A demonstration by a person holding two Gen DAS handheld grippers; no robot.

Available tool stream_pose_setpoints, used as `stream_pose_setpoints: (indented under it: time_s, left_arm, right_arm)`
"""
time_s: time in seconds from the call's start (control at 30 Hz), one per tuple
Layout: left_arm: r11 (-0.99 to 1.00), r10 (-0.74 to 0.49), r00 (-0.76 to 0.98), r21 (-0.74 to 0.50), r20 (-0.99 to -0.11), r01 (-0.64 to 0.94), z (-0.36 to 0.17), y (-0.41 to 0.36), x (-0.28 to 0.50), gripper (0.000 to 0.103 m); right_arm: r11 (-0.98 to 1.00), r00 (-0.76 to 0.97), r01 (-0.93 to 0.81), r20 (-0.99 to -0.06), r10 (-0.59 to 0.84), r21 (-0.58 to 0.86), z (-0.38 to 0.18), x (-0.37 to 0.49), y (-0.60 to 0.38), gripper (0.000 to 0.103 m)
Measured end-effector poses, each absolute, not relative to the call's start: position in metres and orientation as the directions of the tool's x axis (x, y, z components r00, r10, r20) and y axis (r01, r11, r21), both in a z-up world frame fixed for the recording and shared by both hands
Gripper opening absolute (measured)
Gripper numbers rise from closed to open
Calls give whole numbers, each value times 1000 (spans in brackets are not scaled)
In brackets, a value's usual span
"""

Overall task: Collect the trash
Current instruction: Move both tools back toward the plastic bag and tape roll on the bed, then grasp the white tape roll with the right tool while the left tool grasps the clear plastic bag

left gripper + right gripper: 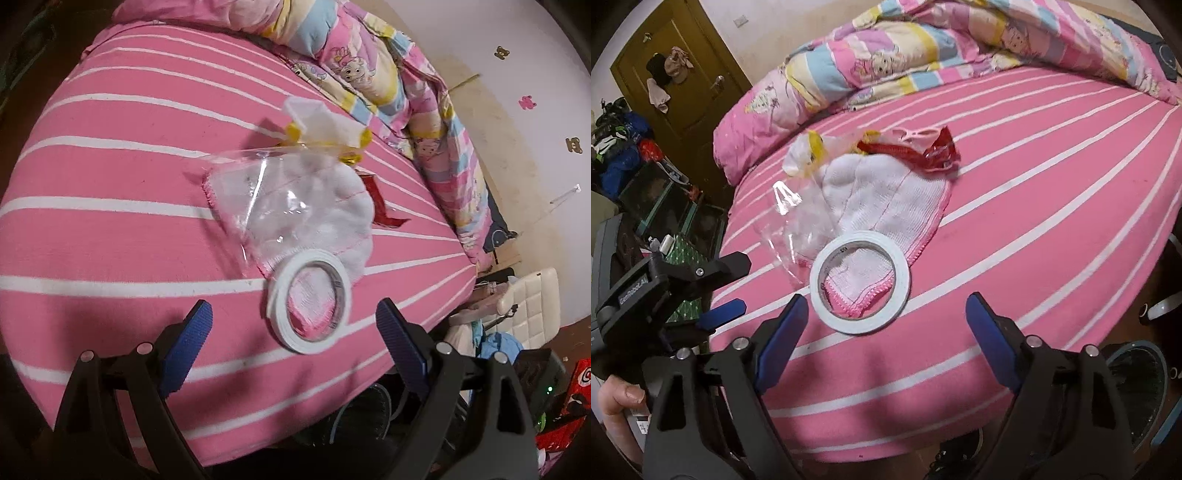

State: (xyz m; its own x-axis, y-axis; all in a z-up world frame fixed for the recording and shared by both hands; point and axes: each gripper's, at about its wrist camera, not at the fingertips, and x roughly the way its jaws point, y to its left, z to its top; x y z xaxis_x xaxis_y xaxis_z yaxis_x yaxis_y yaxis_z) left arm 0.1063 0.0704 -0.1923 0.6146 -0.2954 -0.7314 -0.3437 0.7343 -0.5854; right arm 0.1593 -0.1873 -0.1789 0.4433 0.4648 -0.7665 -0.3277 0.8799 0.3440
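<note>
Right gripper point(882, 321): jaws spread wide, nothing held, poised above the striped bed sheet point(1052, 192). Left gripper point(293, 325): likewise wide open and empty, just to the left of the right one, where its body shows raised lettering that appears to read "GenRobot.AI". Directly ahead of both, between the fingertips' lines of reach: tape roll point(860, 282), white, lying flat, resting partly on the hemmed corner of a white cloth point(886, 206) with pink stitching; small print on the roll's inner core is too small to read. Beyond and to the left: clear plastic bag point(798, 225), crumpled, overlapping the cloth. Farther ahead: red wrapper point(938, 153), and yellow-and-white packaging point(809, 151) beside it; no legible brand on either. Farthest: folded cartoon-print quilt point(886, 59). Step, as judged: approach, no trash yet collected. Next move likely calls for lowering onto one loose piece and pinching the wrapper or bag without gathering cloth.
</note>
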Motion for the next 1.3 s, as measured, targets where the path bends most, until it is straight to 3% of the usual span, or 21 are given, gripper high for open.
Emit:
stream_pose_setpoints:
  time_s: [0.37,0.6,0.73,0.87,0.97,1.07,1.3]
  left_arm:
    - [747,-255,596,-546,-761,-378,-215,86,131,87]
    - [751,-253,583,-537,-772,-385,-230,90,145,86]
    - [763,-260,573,-529,-777,-371,-237,87,151,62]
    - [761,-272,571,-537,-775,-365,-241,88,150,36]
    - [757,-273,574,-540,-772,-367,-243,91,145,24]
    - [752,-272,582,-546,-766,-368,-242,94,139,17]
    - [740,-265,610,-563,-746,-367,-226,99,121,16]
  right_arm:
    - [891,383,-311,-815,435,329,-217,187,-167,57]
    - [900,355,-304,-840,412,313,-235,197,-158,51]
    - [904,359,-313,-845,397,292,-242,201,-154,49]
    - [906,367,-333,-849,381,263,-242,201,-151,23]
    - [904,374,-346,-848,377,250,-242,199,-150,21]
    - [903,378,-339,-840,389,266,-241,198,-151,16]
    - [892,411,-336,-804,429,304,-223,190,-154,16]
